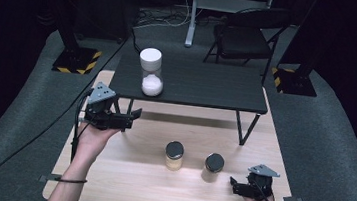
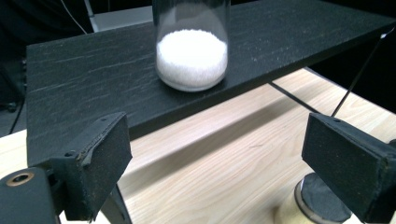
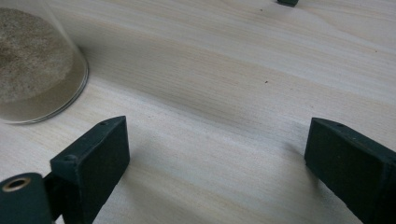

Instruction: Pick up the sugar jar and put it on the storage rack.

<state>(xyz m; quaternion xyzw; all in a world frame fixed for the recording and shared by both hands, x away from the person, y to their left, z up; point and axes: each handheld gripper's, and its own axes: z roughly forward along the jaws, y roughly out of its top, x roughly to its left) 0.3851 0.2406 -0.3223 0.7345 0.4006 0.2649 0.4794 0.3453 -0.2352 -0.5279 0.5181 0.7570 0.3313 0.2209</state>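
White-lidded jar stands on the black shelf, just beyond the left tongs. Left gripper view: jar ahead, above wide, empty jaws. Right gripper view: right tongs wide, sand jar beside

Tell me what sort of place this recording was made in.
Probably a lab or recording studio, not a home: dark curtained surroundings, hazard-striped stand bases on grey carpet, a folding chair behind, and a wooden table carrying a small black shelf with a jar of white granules.

White-lidded jar of white grains upright on black shelf
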